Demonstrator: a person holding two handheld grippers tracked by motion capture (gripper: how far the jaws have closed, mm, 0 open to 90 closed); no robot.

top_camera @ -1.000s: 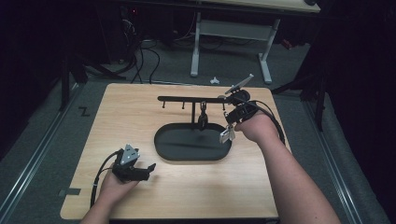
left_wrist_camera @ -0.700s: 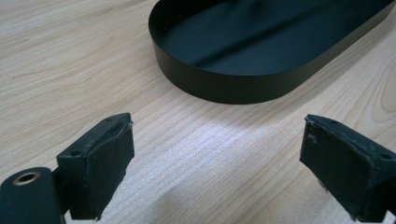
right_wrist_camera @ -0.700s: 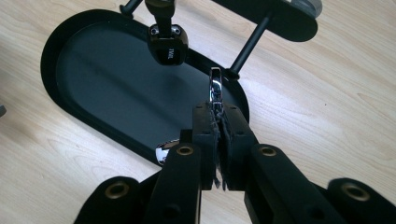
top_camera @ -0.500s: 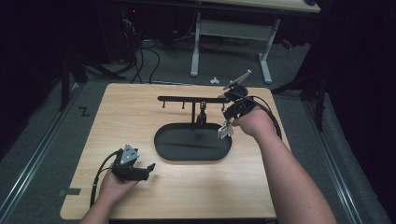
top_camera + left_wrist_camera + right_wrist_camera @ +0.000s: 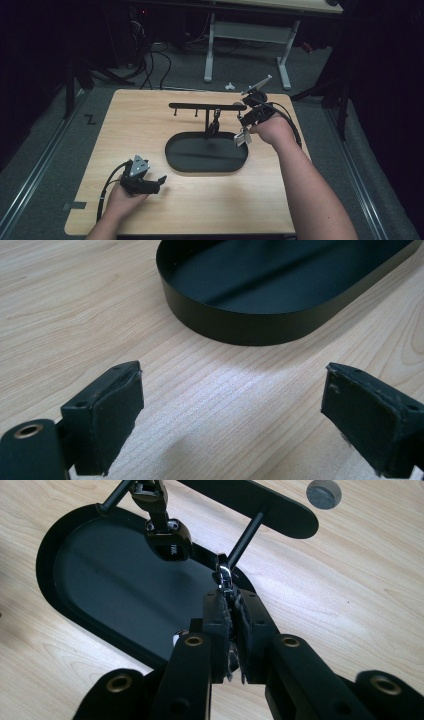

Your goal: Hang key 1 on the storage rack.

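Right hand-held gripper (image 5: 231, 611) pinching small metal keyring (image 5: 223, 576) tight, bringing it to peg at right end of black key stand (image 5: 207, 106), above tray (image 5: 176, 159). Left hand-held gripper (image 5: 227, 405) resting half-open, empty, near-left on tabletop (image 5: 150, 112). Risk: ring slipping off peg tip, dropping into tray; pushing could be tipping stand.

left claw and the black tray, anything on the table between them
Nothing: in the left gripper view, bare wooden table runs from the open left claw to the black tray.
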